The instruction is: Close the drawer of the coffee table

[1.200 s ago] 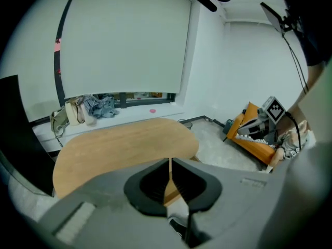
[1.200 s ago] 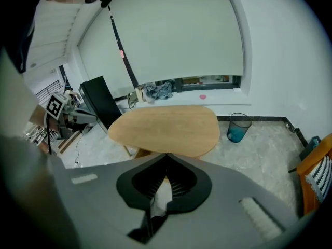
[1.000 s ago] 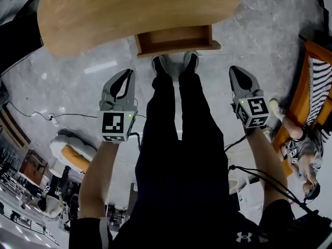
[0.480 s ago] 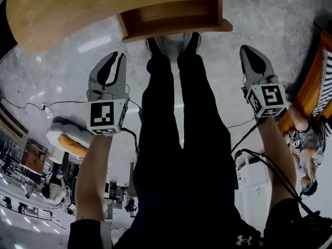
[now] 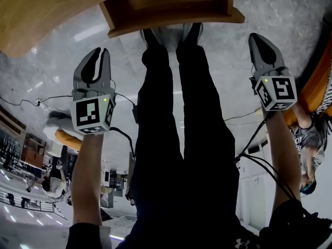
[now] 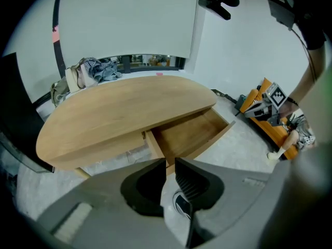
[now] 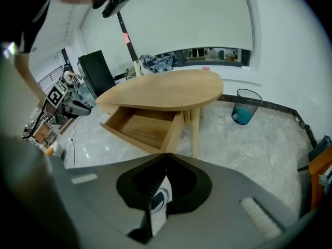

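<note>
Under the near edge of the oval wooden surface (image 5: 46,9), the drawer (image 5: 171,7) is seen pulled well out. Its inside looks empty. Its front panel is turned toward the person's shoes (image 5: 171,32), which are planted just beside it; contact cannot be told.

Left claw (image 5: 101,53) is held at the left of the black-trousered legs (image 5: 171,113), right claw (image 5: 254,36) at the right, both pointed down and toward the drawer. Neither is touching it; both are well apart from the front panel.

Left claw: jaws have just been opening and are parted a little, with nothing between them; in the left gripper view only floor and the drawer's near corner are seen past the tips. Right claw: clenched, tips pressed together, nothing gripped, as shown in the right gripper view.

Step in hand is judged as the approach: the drawer is fully open and the closing push is not yet begun.

For the next move, one claw or both need to be brought down onto the outer face of the front panel. A level push toward the far side is then called for, straight along the drawer's line of travel. The clenched right claw looks suited as a blunt pusher. A push near the panel's middle is likely wanted, since an off-centre shove may skew the drawer and jam it. No grasp seems to be required.
</note>
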`<move>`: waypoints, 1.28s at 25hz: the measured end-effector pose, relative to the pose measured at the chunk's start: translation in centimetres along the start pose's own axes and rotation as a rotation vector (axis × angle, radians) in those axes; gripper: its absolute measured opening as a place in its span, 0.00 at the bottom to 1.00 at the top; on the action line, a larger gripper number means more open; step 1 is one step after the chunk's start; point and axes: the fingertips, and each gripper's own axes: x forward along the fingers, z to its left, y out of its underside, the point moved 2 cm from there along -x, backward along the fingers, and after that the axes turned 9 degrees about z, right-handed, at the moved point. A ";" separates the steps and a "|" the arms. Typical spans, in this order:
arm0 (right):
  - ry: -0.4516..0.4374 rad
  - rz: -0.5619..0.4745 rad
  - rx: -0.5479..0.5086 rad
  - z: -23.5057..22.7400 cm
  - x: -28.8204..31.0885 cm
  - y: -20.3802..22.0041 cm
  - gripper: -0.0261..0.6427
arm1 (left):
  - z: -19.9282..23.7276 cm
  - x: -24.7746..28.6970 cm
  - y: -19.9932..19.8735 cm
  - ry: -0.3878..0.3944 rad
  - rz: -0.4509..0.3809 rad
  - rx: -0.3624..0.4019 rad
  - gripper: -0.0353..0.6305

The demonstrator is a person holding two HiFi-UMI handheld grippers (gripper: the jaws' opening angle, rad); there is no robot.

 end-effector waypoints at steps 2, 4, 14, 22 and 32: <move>0.002 0.005 -0.014 0.0 0.7 0.6 0.04 | 0.3 0.8 0.9 -0.012 0.010 0.005 0.15; 0.006 0.015 -0.030 0.1 1.4 1.1 0.06 | 0.5 1.6 1.9 -0.031 0.033 0.021 0.21; 0.042 0.086 -0.202 -1.0 6.0 3.4 0.36 | 1.1 7.3 6.5 -0.042 0.158 -0.019 0.38; 0.056 0.097 -0.152 -2.8 9.0 3.9 0.35 | 1.5 10.6 6.7 -0.057 0.154 -0.047 0.38; -0.005 0.095 -0.108 -2.2 9.9 3.0 0.23 | 1.0 10.7 4.8 -0.009 0.121 -0.088 0.29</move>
